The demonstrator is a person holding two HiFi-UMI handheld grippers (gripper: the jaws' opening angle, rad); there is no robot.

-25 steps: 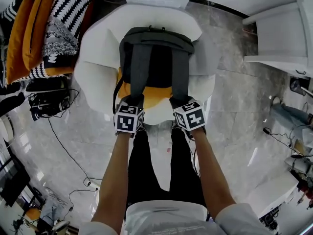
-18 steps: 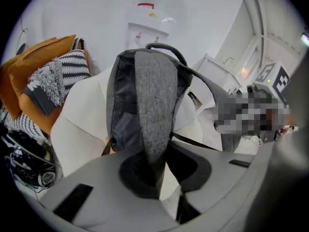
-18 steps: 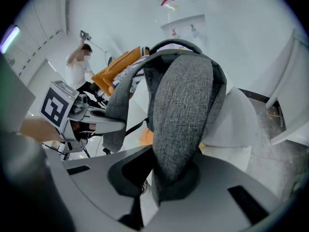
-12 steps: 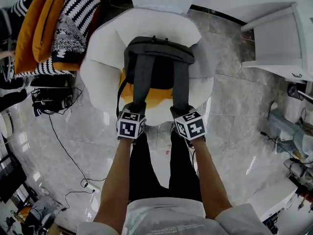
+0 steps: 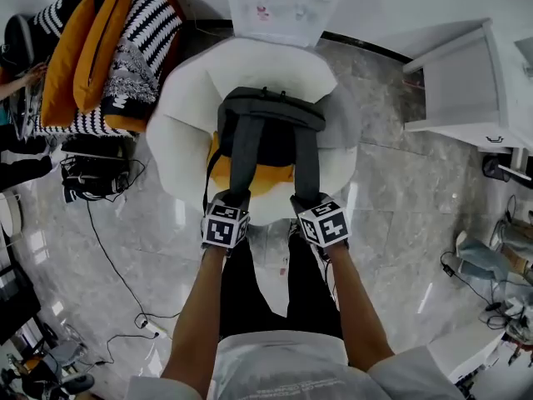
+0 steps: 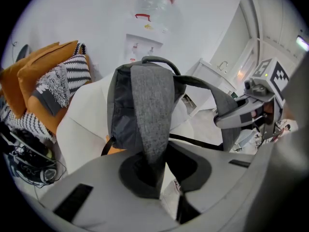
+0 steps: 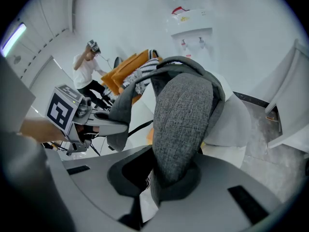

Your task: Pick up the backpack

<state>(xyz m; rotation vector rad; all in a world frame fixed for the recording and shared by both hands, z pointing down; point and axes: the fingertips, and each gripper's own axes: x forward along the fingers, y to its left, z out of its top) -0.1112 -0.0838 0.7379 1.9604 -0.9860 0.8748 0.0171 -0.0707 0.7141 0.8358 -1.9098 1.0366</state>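
Note:
A dark grey backpack (image 5: 271, 127) with an orange lower panel hangs over a white round armchair (image 5: 187, 140), held up by its two grey shoulder straps. My left gripper (image 5: 228, 200) is shut on the left strap (image 6: 150, 124), which runs up from its jaws to the pack's top handle. My right gripper (image 5: 306, 200) is shut on the right strap (image 7: 181, 124). In the left gripper view the right gripper (image 6: 251, 112) shows at the right, clamped on its strap. The left gripper (image 7: 104, 124) appears at the left of the right gripper view.
Orange and black-and-white striped cushions (image 5: 108, 48) are piled at the left. A water dispenser (image 5: 283, 2) stands behind the armchair. A white cabinet (image 5: 466, 82) is at the right. Cables (image 5: 125, 282) and gear lie on the shiny floor. A person (image 7: 89, 69) stands far off.
Both grippers have risen with the straps, and the backpack has come up off the armchair seat. The straps now hang tauter and straighter.

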